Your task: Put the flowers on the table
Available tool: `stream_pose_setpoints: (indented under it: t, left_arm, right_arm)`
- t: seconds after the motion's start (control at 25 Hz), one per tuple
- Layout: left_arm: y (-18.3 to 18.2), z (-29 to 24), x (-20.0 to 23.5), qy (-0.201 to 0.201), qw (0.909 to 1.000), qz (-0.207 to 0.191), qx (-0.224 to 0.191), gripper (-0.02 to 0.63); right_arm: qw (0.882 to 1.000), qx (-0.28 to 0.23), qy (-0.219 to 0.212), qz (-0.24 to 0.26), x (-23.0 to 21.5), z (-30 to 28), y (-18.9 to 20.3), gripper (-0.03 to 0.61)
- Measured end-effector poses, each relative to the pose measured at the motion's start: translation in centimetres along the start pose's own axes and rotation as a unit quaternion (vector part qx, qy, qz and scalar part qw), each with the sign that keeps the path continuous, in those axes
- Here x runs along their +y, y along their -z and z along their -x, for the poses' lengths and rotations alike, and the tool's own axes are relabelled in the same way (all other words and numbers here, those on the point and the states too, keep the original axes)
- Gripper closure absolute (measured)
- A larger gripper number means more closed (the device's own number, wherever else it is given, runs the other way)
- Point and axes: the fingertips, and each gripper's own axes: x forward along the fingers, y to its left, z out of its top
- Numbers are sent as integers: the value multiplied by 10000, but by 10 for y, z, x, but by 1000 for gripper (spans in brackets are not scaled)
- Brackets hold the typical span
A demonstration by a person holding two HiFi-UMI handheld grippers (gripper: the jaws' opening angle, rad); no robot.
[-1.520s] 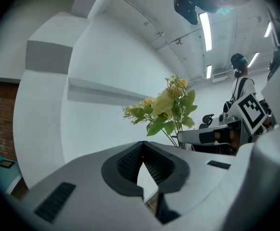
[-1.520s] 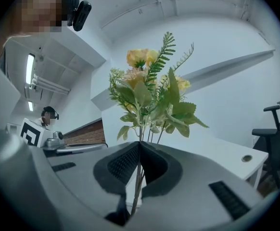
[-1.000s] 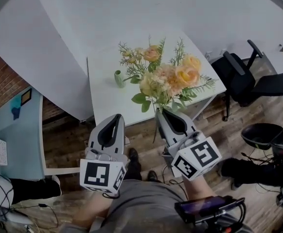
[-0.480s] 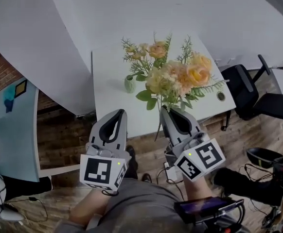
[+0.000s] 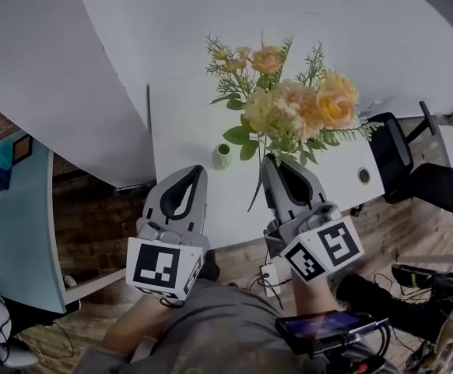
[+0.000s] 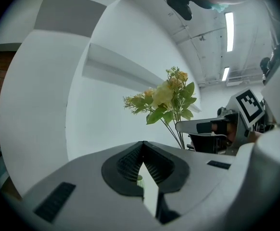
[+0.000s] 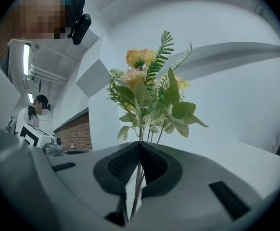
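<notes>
A bunch of flowers (image 5: 293, 111) with orange and yellow blooms and green leaves stands upright in my right gripper (image 5: 272, 160), whose jaws are shut on the stems. In the right gripper view the flowers (image 7: 147, 93) rise from between the pads, the stems pinched at the tips of my right gripper (image 7: 140, 143). The bunch hangs over the white table (image 5: 180, 123), above its near half. My left gripper (image 5: 196, 170) is shut with nothing in it, held over the table's near edge. The left gripper view shows my left gripper (image 6: 143, 143) closed and the flowers (image 6: 166, 97) beyond it.
A small green vase (image 5: 222, 157) stands on the table just left of the stems. A black office chair (image 5: 409, 166) sits at the table's right. A round cable hole (image 5: 364, 175) marks the table's right end. A light blue desk (image 5: 12, 216) lies at the left.
The table has come closer under both grippers. The flowers, still held, now hang further over the tabletop, and the green vase lies nearer my grippers.
</notes>
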Motion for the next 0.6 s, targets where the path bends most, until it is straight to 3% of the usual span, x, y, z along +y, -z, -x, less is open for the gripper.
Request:
stream_pose_setpoints:
  t: [0.36,0.6]
  left_arm:
    - [0,1,8,-152,9998,-47,-78,606]
    - [6,11,3,-245,9996,-20,101,606]
  right_arm:
    - [9998,-63,-67,163,-2,-2,-1,566]
    - [9999,-40,-120,56,-3,-1,0,566]
